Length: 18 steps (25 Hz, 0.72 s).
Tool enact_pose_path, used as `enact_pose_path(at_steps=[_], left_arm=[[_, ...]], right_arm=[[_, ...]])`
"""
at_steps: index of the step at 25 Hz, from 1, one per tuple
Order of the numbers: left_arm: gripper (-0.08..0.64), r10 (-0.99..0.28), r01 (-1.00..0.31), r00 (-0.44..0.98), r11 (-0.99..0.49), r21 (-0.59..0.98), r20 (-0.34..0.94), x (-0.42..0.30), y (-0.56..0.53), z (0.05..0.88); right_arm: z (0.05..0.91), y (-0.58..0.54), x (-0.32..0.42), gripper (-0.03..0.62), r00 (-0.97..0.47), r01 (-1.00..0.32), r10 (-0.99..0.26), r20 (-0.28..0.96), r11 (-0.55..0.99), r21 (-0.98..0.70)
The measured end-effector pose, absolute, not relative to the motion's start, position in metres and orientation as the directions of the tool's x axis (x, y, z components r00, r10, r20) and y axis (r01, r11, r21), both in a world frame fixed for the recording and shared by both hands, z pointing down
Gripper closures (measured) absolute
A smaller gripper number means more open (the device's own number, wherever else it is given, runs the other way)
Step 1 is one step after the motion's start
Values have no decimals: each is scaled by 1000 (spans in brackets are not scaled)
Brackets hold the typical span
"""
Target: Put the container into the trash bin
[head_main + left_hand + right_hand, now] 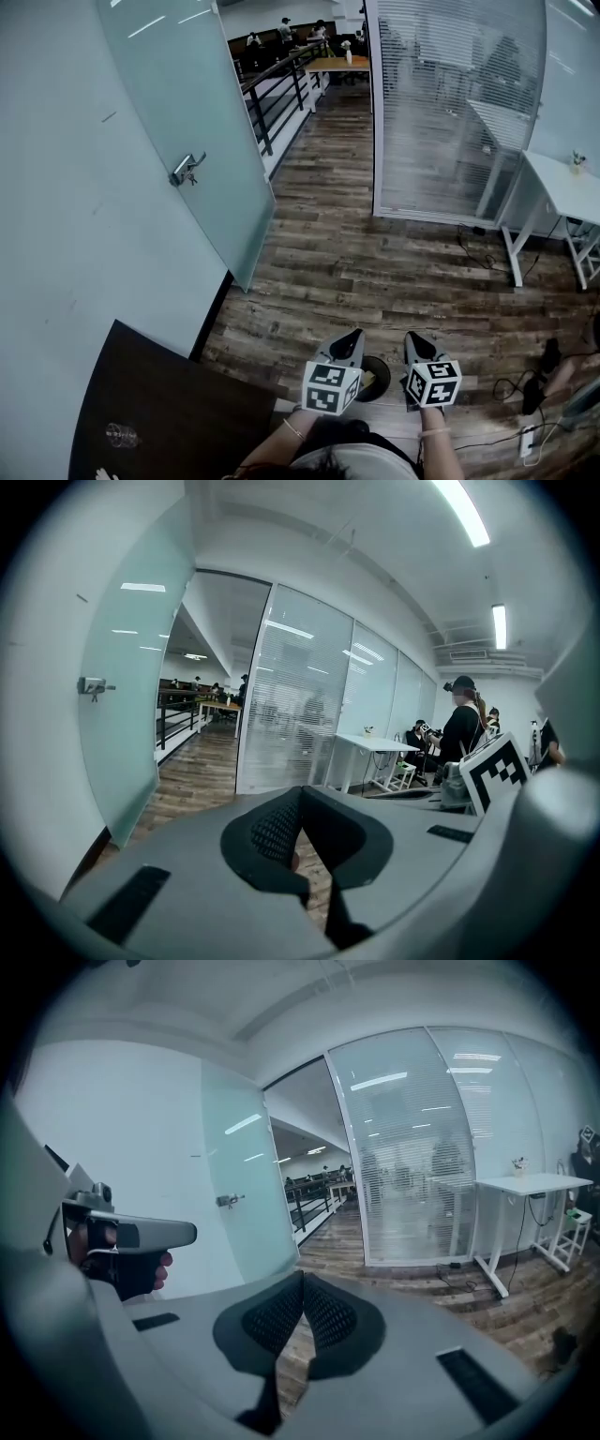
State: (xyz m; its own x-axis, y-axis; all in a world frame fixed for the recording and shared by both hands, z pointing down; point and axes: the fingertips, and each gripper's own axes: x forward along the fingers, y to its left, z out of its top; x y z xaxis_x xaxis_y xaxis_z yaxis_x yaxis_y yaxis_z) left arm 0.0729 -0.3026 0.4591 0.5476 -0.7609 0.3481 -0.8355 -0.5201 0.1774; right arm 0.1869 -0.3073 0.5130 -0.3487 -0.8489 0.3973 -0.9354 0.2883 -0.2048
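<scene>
Head view: one round dark trash bin (385,386) on the floor, contents too small to tell; flanking it, two tools, left tool (353,335) and right tool (413,338), both clenched, empty.

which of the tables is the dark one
The dark table at the head view's lower left, by the frosted door. The white table stands at the right; the wood table is far down the corridor.
</scene>
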Motion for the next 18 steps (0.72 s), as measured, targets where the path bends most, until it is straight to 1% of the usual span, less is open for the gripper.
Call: enact_pose_path(at_steps=[18], left_arm=[[543, -749, -813, 578, -562, 152, 322, 80, -323, 445]], right_arm=[[478, -314, 205, 584, -270, -963, -904, 331, 245, -115]])
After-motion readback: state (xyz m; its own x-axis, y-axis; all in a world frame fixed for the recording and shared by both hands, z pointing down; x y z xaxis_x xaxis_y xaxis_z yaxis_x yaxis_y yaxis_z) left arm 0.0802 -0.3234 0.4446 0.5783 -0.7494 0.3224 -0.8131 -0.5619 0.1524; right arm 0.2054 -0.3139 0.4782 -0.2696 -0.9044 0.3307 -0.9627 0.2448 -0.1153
